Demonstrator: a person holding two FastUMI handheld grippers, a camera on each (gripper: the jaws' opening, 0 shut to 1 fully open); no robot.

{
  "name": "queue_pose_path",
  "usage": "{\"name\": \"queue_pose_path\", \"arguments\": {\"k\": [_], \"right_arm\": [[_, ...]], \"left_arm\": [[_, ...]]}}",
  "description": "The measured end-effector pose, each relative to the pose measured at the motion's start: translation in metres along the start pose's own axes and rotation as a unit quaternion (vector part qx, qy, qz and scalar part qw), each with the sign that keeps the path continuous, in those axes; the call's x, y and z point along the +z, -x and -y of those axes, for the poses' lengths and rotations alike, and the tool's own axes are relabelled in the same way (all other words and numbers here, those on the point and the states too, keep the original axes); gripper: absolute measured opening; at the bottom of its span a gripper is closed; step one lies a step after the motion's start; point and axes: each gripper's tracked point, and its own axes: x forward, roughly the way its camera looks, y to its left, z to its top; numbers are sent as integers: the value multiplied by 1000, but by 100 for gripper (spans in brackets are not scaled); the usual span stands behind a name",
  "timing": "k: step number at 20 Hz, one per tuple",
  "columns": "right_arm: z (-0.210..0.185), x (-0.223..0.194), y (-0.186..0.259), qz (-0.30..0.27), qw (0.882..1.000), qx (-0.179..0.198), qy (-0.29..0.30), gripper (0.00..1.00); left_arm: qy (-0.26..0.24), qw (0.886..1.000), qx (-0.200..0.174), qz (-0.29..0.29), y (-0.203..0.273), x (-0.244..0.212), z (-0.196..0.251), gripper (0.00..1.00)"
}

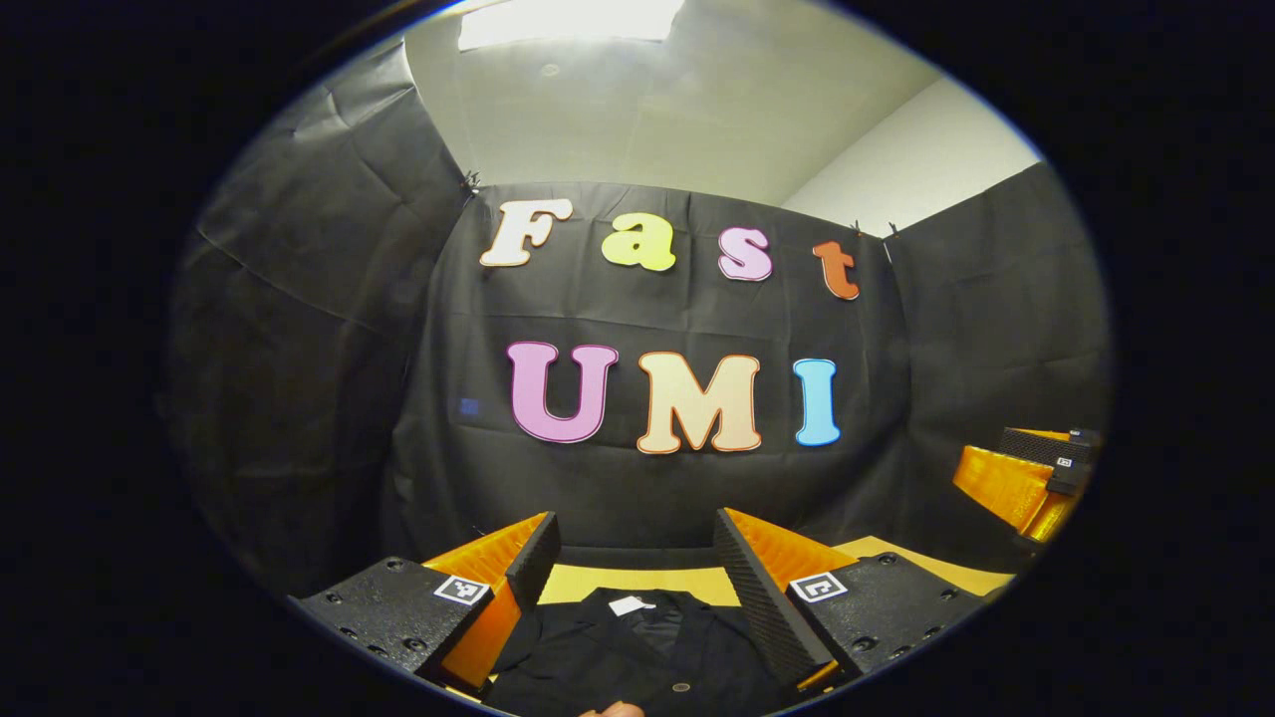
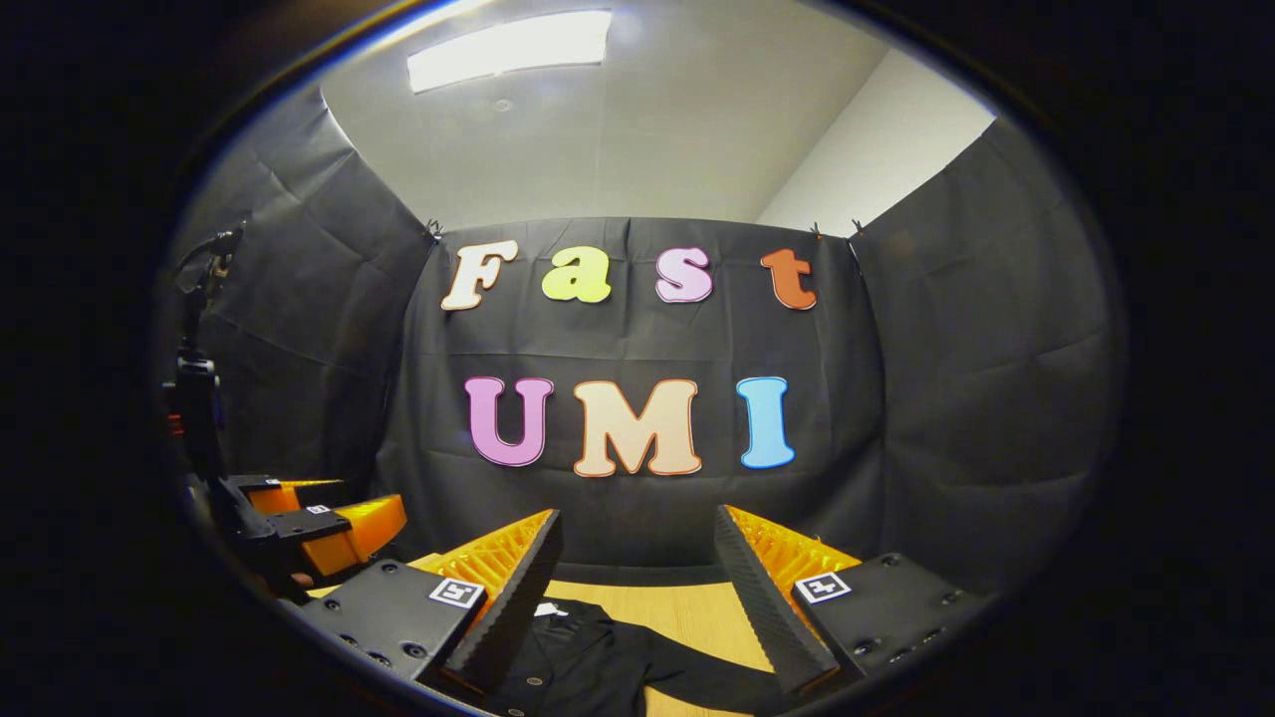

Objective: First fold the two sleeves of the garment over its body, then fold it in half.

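A black buttoned garment (image 1: 637,652) with a white neck label lies flat on the wooden table (image 1: 608,581), collar toward the back wall. My left gripper (image 1: 636,543) hovers above its collar, open, with nothing between the fingers. In the right gripper view the same garment (image 2: 588,662) lies below, one sleeve stretching right across the table (image 2: 687,607). My right gripper (image 2: 637,543) stands open above it, holding nothing. The right gripper (image 1: 1031,476) also appears at the far right of the left gripper view, and the left gripper (image 2: 319,528) at the left of the right gripper view.
The booth's black cloth wall (image 1: 647,478) closes the table at the back and on both sides. A dark stand (image 2: 199,398) rises at the far left of the right gripper view. A fingertip (image 1: 613,709) shows at the bottom edge of the left gripper view.
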Motion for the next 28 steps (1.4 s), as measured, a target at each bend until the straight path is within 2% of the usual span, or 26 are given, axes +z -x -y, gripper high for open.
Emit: {"name": "queue_pose_path", "arguments": {"k": [4, 9, 11, 18, 23, 28], "right_arm": [[5, -9, -5, -9, 1000, 8, 9, 96], [40, -25, -15, -26, 999, -4, 44, 96], [58, -36, -20, -38, 998, -8, 46, 99], [146, -70, -29, -74, 995, -45, 54, 99], [205, -121, -28, -137, 987, -52, 68, 98], [242, -188, -16, -224, 972, -45, 56, 98]], "left_arm": [[-3, 1000, 13, -3, -1, -3, -2, 94], [-9, 1000, 28, -3, -1, -3, 4, 93], [-12, 999, 33, -4, 0, -2, 9, 92], [-24, 999, 43, -11, 7, -7, 36, 93], [-30, 998, 44, -22, 13, -15, 64, 93], [-47, 997, 49, -28, 14, -20, 81, 94]]}}
